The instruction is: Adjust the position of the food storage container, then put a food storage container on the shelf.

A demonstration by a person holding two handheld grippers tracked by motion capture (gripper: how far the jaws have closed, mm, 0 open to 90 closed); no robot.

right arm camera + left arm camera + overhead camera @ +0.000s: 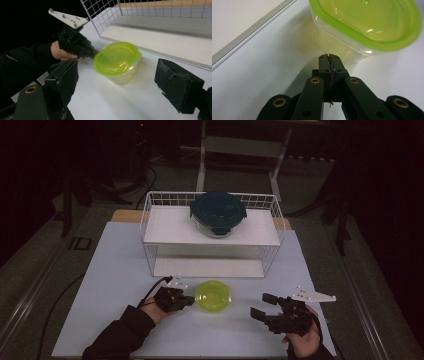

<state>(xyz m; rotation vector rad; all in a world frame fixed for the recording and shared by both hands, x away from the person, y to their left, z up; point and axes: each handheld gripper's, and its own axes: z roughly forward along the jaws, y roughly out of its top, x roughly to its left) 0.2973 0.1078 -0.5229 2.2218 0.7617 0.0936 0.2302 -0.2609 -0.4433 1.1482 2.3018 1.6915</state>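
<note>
The room was dim, its far end almost black, with a tiny red light [142, 124] glowing at the far left. A pale bluish-white sheet [115, 285] covered the desk, and a strip of bare wood [125, 215] showed at its far edge. Grey floor [35, 270] ran around the desk on both sides. Beyond it stood a pale metal frame [240, 150] with two slanting legs. Dark cables [150, 175] trailed over the floor at the far left, near some dark stands [67, 200]. Another dark post [342, 220] stood at the right.
</note>
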